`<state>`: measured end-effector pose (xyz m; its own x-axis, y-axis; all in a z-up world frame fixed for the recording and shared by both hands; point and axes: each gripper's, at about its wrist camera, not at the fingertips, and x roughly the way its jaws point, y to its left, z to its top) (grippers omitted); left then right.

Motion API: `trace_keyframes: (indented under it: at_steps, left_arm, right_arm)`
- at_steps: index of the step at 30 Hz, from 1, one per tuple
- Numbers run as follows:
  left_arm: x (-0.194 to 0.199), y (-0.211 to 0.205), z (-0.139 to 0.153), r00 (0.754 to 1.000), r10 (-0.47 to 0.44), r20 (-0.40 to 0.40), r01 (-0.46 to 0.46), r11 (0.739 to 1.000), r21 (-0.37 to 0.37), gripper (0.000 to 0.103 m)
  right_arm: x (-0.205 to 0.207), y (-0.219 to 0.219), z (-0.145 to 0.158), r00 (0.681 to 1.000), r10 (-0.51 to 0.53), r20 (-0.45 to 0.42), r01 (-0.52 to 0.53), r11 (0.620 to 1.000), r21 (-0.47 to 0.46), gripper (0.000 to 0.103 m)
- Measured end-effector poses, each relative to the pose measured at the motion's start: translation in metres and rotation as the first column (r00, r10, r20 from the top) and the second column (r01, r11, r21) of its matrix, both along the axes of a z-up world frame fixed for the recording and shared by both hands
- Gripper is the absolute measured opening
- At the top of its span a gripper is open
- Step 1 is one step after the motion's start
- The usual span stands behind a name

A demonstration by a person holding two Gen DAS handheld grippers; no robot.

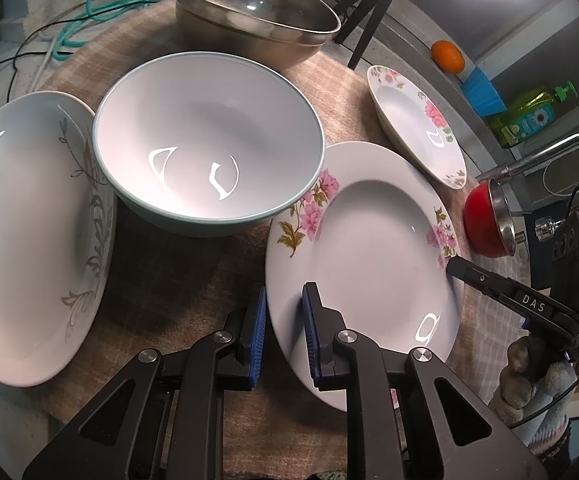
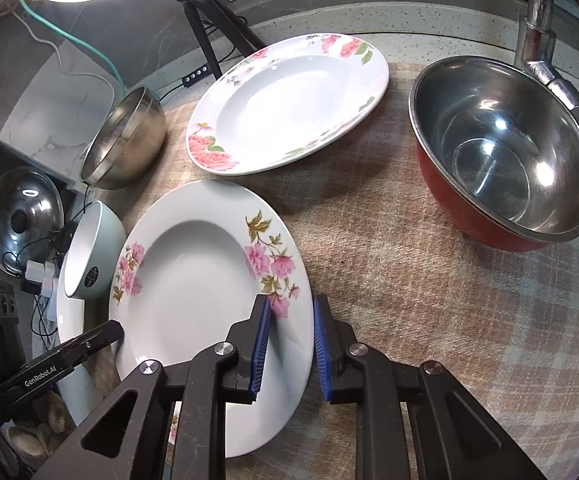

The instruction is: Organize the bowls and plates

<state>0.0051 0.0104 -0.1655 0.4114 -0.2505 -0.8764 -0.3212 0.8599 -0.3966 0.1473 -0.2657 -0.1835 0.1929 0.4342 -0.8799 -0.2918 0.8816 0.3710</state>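
Observation:
A white deep plate with pink flowers [image 1: 369,248] [image 2: 193,280] lies on the checked cloth. My left gripper [image 1: 284,320] is shut on its left rim, one blue pad inside the rim and one outside. My right gripper [image 2: 291,340] is shut on the opposite rim, again with a pad on each side. Each gripper's tip also shows in the other's view: the right gripper [image 1: 455,264] and the left gripper [image 2: 113,330]. A second flowered plate [image 1: 413,120] [image 2: 289,96] lies farther back. A white bowl with a pale green outside [image 1: 209,140] sits beside a grey-leaf plate [image 1: 25,220].
A steel bowl [image 1: 257,12] [image 2: 129,136] stands at the back of the cloth, and a red bowl with a steel inside [image 2: 501,152] [image 1: 481,220] sits under the faucet [image 2: 537,28]. Behind are a tripod [image 2: 205,24], cables and an orange [image 1: 447,56]. A pot lid [image 2: 21,220] lies at the left.

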Motion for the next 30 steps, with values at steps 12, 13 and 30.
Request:
trace_keyframes:
  at_steps: [12,13,30]
  left_arm:
    - [-0.001,-0.007,0.003,1.000,-0.024,0.000,0.024,1.000,0.018,0.016]
    - [-0.001,-0.007,0.003,1.000,-0.027,-0.001,0.027,0.999,0.017,0.016]
    - [-0.016,-0.020,0.004,0.997,-0.081,-0.007,0.081,0.997,0.016,0.016]
  right_arm:
    - [-0.006,-0.003,0.001,1.000,-0.009,-0.003,0.009,1.000,-0.011,0.019]
    - [-0.006,-0.005,0.001,1.000,-0.011,-0.004,0.011,1.000,-0.011,0.019]
    - [-0.031,-0.022,0.001,0.999,-0.052,-0.009,0.051,0.998,-0.020,0.019]
